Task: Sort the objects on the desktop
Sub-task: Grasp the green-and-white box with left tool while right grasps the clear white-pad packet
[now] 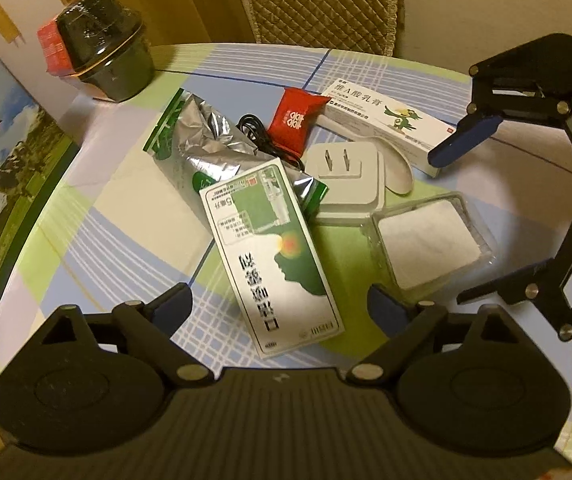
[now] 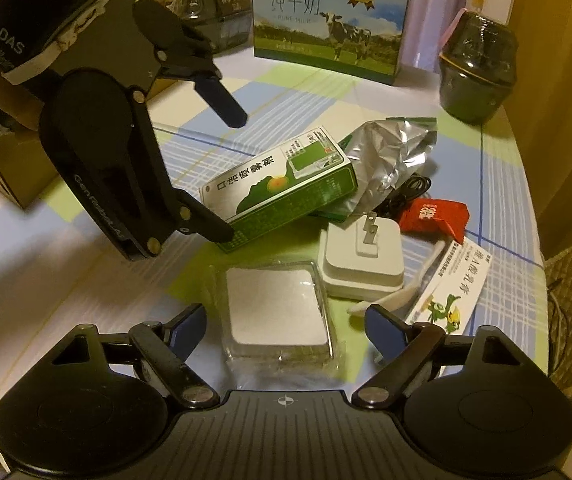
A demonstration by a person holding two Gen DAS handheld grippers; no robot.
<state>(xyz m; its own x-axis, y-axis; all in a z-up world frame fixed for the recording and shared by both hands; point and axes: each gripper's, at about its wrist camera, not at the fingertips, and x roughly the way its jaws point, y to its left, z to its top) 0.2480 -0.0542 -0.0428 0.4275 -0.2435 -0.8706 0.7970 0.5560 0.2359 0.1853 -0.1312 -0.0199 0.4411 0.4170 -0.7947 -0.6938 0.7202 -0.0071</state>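
Observation:
A pile lies on the checked tablecloth: a green-and-white medicine box [image 1: 274,248] [image 2: 278,188], a silver foil pouch [image 1: 202,136] [image 2: 390,156], a red candy packet [image 1: 296,120] [image 2: 436,216], a white plug adapter [image 1: 346,180] [image 2: 362,260], a white spoon [image 1: 396,172] [image 2: 402,292], a long white ointment box [image 1: 390,120] [image 2: 446,296], a clear square case [image 1: 426,244] [image 2: 278,312] and a black cable [image 1: 258,136]. My left gripper [image 1: 282,304] is open over the medicine box. My right gripper [image 2: 286,328] is open around the clear case.
A milk carton box [image 2: 326,24] [image 1: 2,184] stands at the table's edge. A dark wrapped pot [image 1: 106,56] [image 2: 478,68] sits near it. A brown cardboard box [image 2: 14,164] is at the left. A quilted chair back [image 1: 318,4] stands beyond the table.

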